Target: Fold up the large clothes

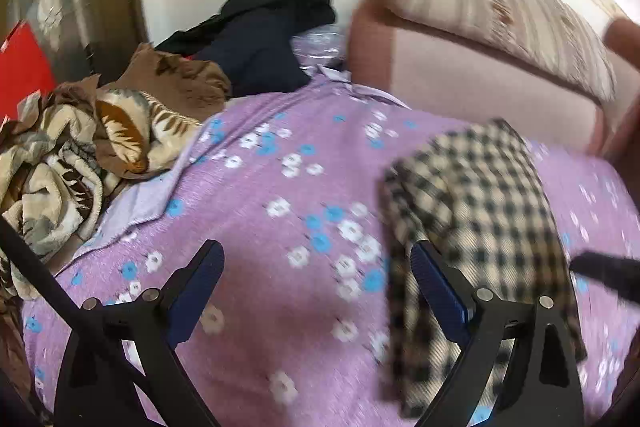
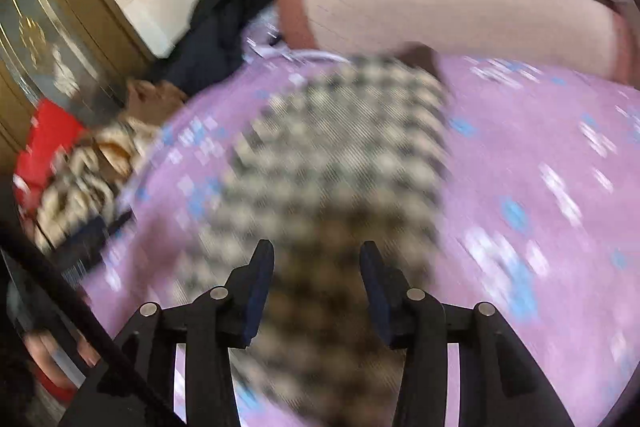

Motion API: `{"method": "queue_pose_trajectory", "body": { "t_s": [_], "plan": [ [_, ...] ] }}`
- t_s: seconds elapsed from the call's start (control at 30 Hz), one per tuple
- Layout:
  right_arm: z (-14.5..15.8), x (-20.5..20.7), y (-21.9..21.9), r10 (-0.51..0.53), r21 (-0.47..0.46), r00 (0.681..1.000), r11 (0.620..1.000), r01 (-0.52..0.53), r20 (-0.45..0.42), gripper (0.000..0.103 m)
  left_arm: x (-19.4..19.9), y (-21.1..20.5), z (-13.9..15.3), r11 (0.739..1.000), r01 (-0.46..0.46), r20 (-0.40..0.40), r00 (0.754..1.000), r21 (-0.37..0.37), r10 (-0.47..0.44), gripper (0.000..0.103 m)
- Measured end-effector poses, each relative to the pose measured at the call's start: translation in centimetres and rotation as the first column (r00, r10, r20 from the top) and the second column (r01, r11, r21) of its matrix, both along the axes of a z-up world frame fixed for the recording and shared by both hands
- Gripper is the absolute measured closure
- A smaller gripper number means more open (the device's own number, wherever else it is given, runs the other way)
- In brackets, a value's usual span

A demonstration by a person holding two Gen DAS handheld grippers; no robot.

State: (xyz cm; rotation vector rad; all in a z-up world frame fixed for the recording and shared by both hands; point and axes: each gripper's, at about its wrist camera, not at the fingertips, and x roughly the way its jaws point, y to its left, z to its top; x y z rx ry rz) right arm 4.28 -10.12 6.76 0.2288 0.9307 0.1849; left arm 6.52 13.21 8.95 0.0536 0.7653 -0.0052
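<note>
1. A checked garment (image 1: 476, 227), cream and black, lies on a bed as a long narrow strip, running from the 12 o'clock end near the headboard down toward 6 o'clock. It appears already folded lengthwise at least once; its edges are blurred, so the number of layers cannot be told.
2. The right gripper (image 2: 316, 267) hangs over the near end of the strip, fingers moderately apart, with cloth showing between them but not pinched.
3. The left gripper (image 1: 316, 267) is spread wide over bare bedding, holding nothing; the garment sits at its 3 o'clock, passing just behind the right-hand finger.
4. Judging from this, the lengthwise fold seems done, and a crosswise fold, bringing one end over the other, looks still to come.
5. Beneath everything is a purple bedspread (image 1: 256, 187) printed with white and blue flowers.
6. At 9 o'clock in the left view lies a crumpled brown and cream blanket (image 1: 76, 163).
7. At 11 o'clock, a heap of dark clothes (image 1: 264, 39) waits, unfolded.
8. At 1 o'clock stands a padded pink headboard (image 1: 472, 75) with a striped pillow (image 1: 496, 7) on top.
</note>
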Motion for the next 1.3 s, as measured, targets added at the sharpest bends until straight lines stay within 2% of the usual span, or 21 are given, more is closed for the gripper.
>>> {"method": "queue_pose_trajectory", "body": {
  "t_s": [0.1,0.27,0.33,0.4,0.47,0.53,0.67,0.8,0.93,1.1,1.3],
  "plan": [
    [-1.7,-5.5,-2.2,-0.076,-0.058,0.997,0.995,0.076,-0.004,0.054,-2.3,-2.4,-0.4,0.998,0.047,-0.004,0.999,0.034,-0.047,0.009],
    [-3.9,-10.1,-4.8,-0.188,-0.074,0.982,0.979,0.188,0.006,0.054,-6.8,-7.3,-0.8,0.988,0.098,-0.019,0.995,0.117,-0.097,0.009],
    [-4.2,-10.3,-4.7,-0.191,-0.119,0.981,0.974,0.191,0.008,0.054,-8.7,-8.5,-1.7,0.989,0.088,-0.047,0.995,0.118,-0.083,0.009],
    [-4.4,-10.3,-4.3,-0.183,-0.146,0.983,0.973,0.181,-0.004,0.054,-10.1,-8.9,-2.9,0.993,0.094,-0.097,0.991,0.072,-0.087,0.009],
    [-4.4,-10.4,-4.4,-0.185,-0.123,0.983,0.975,0.183,-0.001,0.052,-10.6,-9.2,-4.1,0.994,0.099,-0.145,0.985,0.047,-0.091,0.009],
    [-4.4,-10.5,-4.3,-0.179,-0.115,0.984,0.977,0.178,0.001,0.051,-10.7,-9.5,-5.5,0.993,0.103,-0.188,0.978,0.061,-0.09,0.009],
    [-4.4,-10.8,-4.1,-0.186,-0.147,0.982,0.972,0.186,0.013,0.05,-10.4,-9.7,-7.7,0.992,0.096,-0.224,0.972,0.082,-0.076,0.009],
    [-4.4,-10.9,-3.6,-0.187,-0.16,0.982,0.969,0.188,0.018,0.049,-9.6,-9.1,-9.5,0.996,0.081,-0.291,0.955,0.047,-0.064,0.009],
    [-4.5,-10.9,-2.9,-0.174,-0.199,0.984,0.964,0.176,0.031,0.047,-9.3,-8.7,-10.0,0.998,0.06,-0.277,0.96,0.031,-0.049,0.0],
    [-4.8,-11.0,-2.3,-0.164,-0.234,0.986,0.958,0.168,0.038,0.046,-9.2,-8.8,-10.2,0.999,0.032,-0.27,0.962,0.032,-0.022,0.0],
    [-4.6,-11.2,-2.0,-0.167,-0.263,0.985,0.949,0.175,0.054,0.046,-9.0,-8.4,-9.8,0.999,0.049,-0.283,0.958,0.018,-0.041,0.0]
  ]
}}
